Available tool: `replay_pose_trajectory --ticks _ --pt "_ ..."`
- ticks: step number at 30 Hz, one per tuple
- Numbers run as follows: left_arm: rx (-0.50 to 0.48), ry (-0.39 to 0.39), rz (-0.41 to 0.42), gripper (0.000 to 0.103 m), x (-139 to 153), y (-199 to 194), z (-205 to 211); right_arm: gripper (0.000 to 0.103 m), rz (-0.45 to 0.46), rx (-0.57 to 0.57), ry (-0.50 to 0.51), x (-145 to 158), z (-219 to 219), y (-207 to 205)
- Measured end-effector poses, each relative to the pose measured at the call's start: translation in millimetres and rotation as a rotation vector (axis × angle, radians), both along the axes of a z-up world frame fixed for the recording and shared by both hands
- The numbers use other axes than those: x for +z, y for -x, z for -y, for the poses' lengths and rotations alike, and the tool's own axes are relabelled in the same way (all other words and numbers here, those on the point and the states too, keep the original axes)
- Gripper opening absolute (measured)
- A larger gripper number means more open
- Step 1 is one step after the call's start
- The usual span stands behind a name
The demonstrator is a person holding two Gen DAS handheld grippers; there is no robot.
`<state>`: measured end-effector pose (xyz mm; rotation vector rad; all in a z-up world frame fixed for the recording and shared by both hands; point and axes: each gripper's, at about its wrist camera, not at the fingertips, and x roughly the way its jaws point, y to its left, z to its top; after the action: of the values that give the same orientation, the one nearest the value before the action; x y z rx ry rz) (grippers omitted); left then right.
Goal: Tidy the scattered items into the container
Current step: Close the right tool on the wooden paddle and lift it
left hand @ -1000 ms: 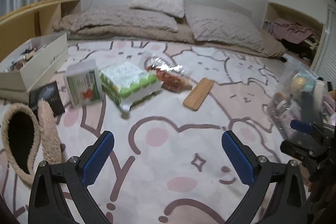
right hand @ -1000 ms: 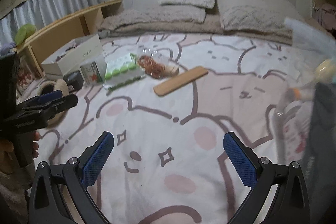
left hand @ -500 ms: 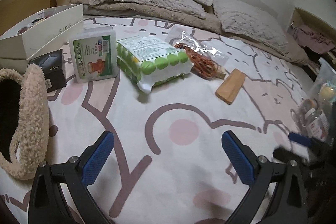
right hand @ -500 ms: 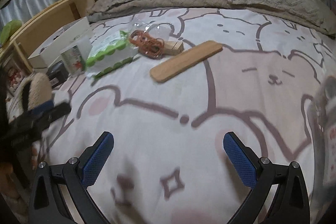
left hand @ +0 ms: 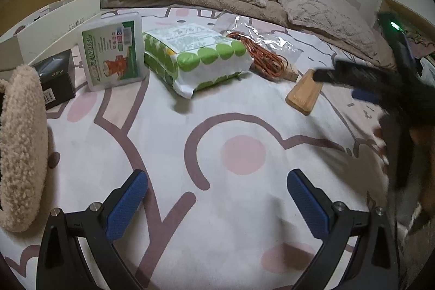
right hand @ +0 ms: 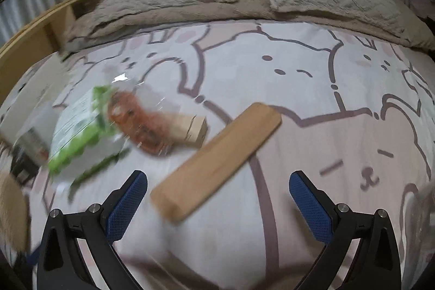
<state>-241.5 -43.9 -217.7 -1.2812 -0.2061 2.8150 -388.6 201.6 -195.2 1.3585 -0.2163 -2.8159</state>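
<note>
Flat tan wood board (right hand: pixel 217 159), rounded ends, lies diagonal; right claw (right hand: pixel 217 200) wide, empty.

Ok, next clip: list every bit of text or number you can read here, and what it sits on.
"SH" then faint letters, unclear: white box.
"6" and perhaps "W", unsure: black box.
Green-and-white flat pack: printing and barcode too small to read.
Green-dotted package: label too small.
Right wrist view: motion-blurred, nothing legible.
</note>
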Motion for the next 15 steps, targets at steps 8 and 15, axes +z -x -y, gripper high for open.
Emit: replay_pose_trajectory --ticks 8,15 --pt "-0.016 -0.019 0.039 0.103 -8 3 -1 0.103 0.098 -0.036 -0.149 -29 20 40" --pt "-0.010 -0.045 0.050 0.103 -8 2 2 0.103 0.120 0.000 -0.097 -45 5 36"
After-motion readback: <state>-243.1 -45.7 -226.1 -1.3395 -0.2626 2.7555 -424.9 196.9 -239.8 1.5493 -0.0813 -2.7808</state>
